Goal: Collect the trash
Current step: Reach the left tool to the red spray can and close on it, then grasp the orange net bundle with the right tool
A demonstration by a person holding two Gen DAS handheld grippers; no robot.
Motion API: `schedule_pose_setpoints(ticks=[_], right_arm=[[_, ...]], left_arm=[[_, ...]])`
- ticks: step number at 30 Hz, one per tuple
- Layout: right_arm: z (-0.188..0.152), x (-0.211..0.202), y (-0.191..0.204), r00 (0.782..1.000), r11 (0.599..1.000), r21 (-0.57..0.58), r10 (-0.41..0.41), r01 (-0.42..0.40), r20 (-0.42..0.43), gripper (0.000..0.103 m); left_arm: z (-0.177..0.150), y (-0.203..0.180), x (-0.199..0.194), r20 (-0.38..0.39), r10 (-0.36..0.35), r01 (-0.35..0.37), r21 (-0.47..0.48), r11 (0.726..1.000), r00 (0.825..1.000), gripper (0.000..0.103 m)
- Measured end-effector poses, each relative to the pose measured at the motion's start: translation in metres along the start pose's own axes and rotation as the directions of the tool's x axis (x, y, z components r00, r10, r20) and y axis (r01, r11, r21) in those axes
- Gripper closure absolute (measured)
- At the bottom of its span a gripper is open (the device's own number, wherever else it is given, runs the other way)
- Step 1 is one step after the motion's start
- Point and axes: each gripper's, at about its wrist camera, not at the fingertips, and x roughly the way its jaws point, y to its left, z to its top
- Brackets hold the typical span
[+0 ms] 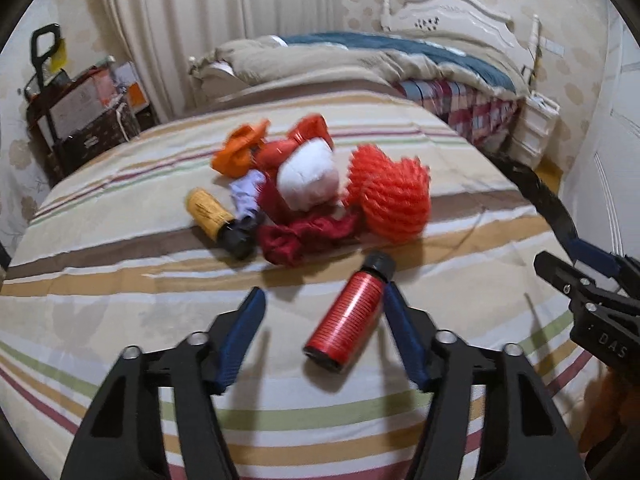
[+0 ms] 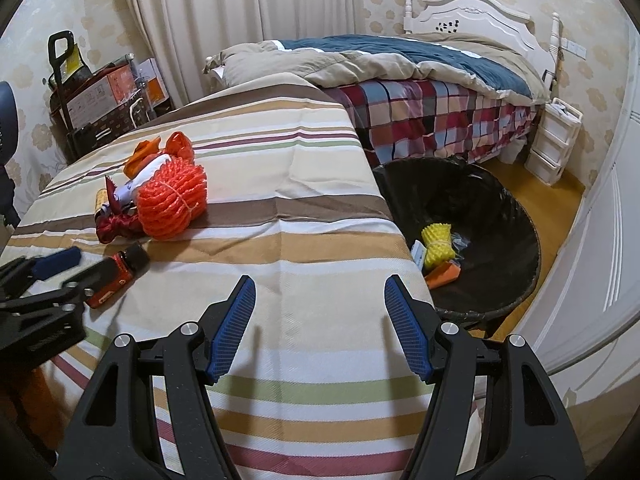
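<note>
Striped cloth covers the table (image 2: pixel 304 184) in this bedroom, a black bin (image 2: pixel 500 216) on the floor at its right edge. Over it, the left tool (image 1: pixel 324 300) stands apart around a red bottle (image 1: pixel 344 320) lying on its side; the right finger (image 1: pixel 400 324) looks to be touching it, the left is well clear. To grip well, I would shift over so the bottle sits midway, then close across its body below the black cap. Beyond lies a heap: orange netting (image 1: pixel 390 196), rags, a yellow bottle (image 1: pixel 210 210). The right tool (image 2: pixel 320 320) hangs apart, empty.
</note>
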Motion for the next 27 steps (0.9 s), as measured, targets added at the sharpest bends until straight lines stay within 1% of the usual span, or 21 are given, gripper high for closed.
schedule_pose_setpoints(ticks=[1, 2, 3, 4, 8, 15, 20, 27], right_arm=[[0.000, 0.000, 0.000, 1.000, 1.000, -0.001, 0.000, 0.000, 0.000, 0.038], [0.000, 0.000, 0.001, 1.000, 1.000, -0.002, 0.000, 0.000, -0.001, 0.038], [0.000, 0.000, 0.001, 1.000, 1.000, -0.002, 0.001, -0.001, -0.002, 0.038], [0.000, 0.000, 0.001, 1.000, 1.000, -0.001, 0.000, 0.000, -0.001, 0.038], [0.000, 0.000, 0.002, 1.000, 1.000, -0.007, 0.000, 0.000, -0.003, 0.038], [0.000, 0.004, 0.014, 1.000, 1.000, -0.024, 0.017, -0.017, -0.005, 0.038], [0.007, 0.006, 0.035, 0.999, 0.996, -0.071, 0.049, -0.049, -0.002, 0.038], [0.027, 0.007, 0.067, 0.995, 0.987, -0.129, 0.098, -0.094, 0.024, 0.038]], left_arm=[[-0.001, -0.001, 0.004, -0.012, -0.005, 0.006, 0.006, 1.000, 1.000, 0.055], [-0.002, -0.003, 0.006, -0.022, -0.008, 0.009, 0.012, 1.000, 1.000, 0.058], [-0.003, -0.003, 0.007, -0.026, -0.015, 0.015, 0.015, 1.000, 1.000, 0.069], [-0.003, -0.003, 0.007, -0.028, -0.034, 0.034, 0.015, 0.999, 0.999, 0.075], [-0.007, 0.001, 0.001, -0.010, -0.048, 0.048, -0.003, 0.999, 0.999, 0.076], [-0.014, 0.013, -0.013, 0.024, -0.029, 0.030, -0.044, 0.999, 0.999, 0.076], [-0.016, 0.034, -0.023, 0.044, 0.006, -0.002, -0.096, 0.995, 0.999, 0.076], [-0.015, 0.069, -0.031, 0.071, 0.095, -0.083, -0.154, 0.985, 0.993, 0.076]])
